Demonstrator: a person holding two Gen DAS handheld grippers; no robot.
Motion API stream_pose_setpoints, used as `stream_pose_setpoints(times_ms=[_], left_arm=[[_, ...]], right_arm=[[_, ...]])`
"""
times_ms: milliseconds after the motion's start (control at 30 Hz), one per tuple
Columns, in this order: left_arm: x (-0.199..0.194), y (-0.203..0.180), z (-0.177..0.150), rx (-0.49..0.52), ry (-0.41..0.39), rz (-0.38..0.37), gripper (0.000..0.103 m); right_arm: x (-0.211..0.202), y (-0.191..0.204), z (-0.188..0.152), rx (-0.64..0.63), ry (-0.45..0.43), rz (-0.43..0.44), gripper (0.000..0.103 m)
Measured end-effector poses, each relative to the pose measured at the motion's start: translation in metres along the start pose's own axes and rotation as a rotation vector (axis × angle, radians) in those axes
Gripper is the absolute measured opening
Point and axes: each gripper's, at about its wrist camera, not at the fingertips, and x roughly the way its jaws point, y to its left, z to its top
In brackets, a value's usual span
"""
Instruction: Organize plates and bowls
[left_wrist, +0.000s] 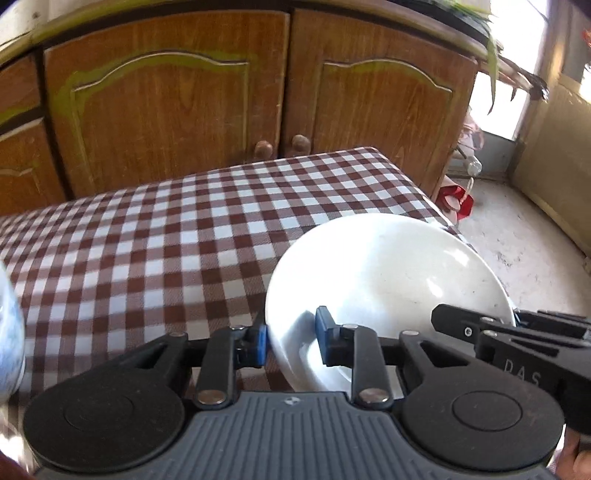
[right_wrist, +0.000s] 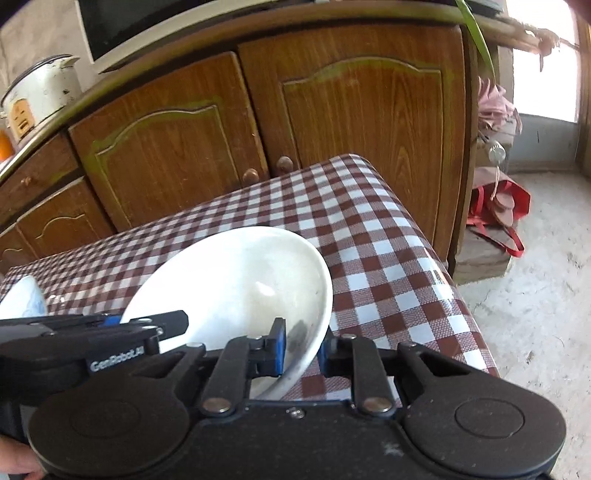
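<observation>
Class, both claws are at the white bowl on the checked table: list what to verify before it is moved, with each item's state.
1. Left claw straddles the round white ceramic bowl rim: ok.
2. Right claw straddles the opposite rim: ok.
3. Firm clamping on the rim: cannot tell.
4. Bowl empty: ok.
5. Brown-and-white checked tablecloth ahead is free: ok.
6. Blue-patterned white dish sits apart from the bowl: ok.

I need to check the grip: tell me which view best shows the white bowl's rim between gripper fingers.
The right wrist view: the white bowl has its rim edge-on between the right gripper pads. The left wrist view shows the left gripper straddling the opposite rim, but more of the bowl's near edge is hidden by the gripper body.
</observation>
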Motion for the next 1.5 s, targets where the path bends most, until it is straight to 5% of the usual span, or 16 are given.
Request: stream_pose_setpoints(times_ms=[933, 1500], left_arm=[[-0.208, -0.006, -0.018, 0.023, -0.114, 0.046, 0.027], [-0.26, -0.007, -0.039, 0.032, -0.152, 0.074, 0.029]], right_arm=[[-0.206, 0.065, -0.016, -0.027, -0.166, 0.062, 0.024], [-0.273, 0.101, -0.044, -0.066, -0.199, 0.063, 0.024]])
